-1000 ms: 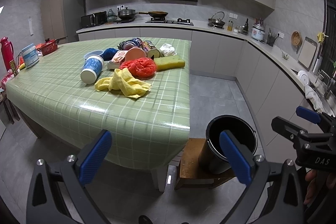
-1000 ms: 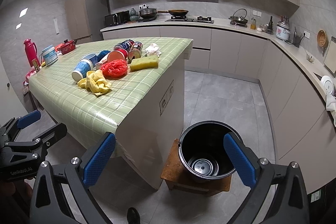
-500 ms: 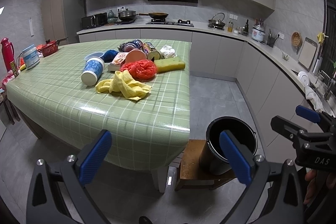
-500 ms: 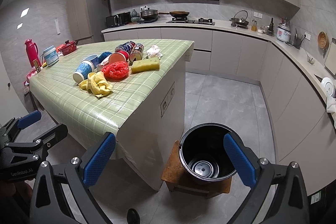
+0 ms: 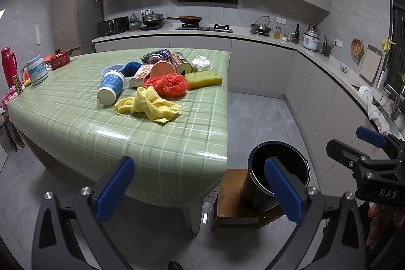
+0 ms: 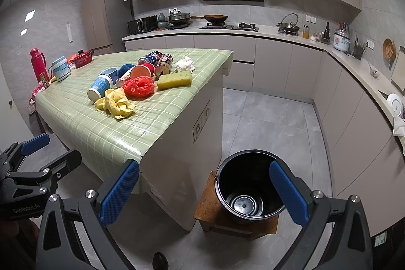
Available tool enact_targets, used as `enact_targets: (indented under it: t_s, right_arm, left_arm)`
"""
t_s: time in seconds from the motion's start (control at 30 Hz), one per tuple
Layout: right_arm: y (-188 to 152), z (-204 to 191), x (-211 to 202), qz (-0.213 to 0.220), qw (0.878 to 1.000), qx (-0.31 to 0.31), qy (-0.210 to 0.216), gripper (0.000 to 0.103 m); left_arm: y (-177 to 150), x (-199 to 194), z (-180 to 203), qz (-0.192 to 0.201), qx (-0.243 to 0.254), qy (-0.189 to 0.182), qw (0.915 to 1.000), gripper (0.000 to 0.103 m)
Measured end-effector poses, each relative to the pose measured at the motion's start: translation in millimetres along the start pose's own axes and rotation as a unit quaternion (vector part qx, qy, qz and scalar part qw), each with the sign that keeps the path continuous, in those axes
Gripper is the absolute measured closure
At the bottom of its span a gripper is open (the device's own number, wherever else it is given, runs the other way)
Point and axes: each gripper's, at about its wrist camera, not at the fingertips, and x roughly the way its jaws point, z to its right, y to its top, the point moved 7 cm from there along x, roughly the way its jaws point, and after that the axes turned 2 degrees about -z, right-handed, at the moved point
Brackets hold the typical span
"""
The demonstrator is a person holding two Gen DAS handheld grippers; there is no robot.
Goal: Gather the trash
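Here I hold my left gripper short of the near edge of the table, its blue fingers spread wide with nothing between them. My right gripper is just as wide open and empty, poised above the floor beside the table's corner.

The trash sits in a heap toward the far end of the green checked tablecloth, at about 12 o'clock from my left gripper. Nearest me lies a crumpled yellow cloth; touching it at 1 o'clock is a red plastic bag. At 10 o'clock from the cloth a blue paper cup lies on its side. A yellow sponge rests at 3 o'clock from the bag, near the table's right edge. Behind these lie tipped cans and a white wad of paper.

The black bucket stands on a low wooden stool on the floor, at 3 o'clock from the table's near corner.
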Motion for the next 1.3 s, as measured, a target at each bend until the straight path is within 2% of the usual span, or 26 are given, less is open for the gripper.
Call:
enact_targets:
  t_s: [1.3]
  right_arm:
    - [3.9, 3.1, -0.7, 0.004, 1.000, -0.001, 0.001, 0.000]
  left_arm:
    - [6.4, 1.4, 3.8, 0.003, 0.002, 0.001, 1.0000, 0.000]
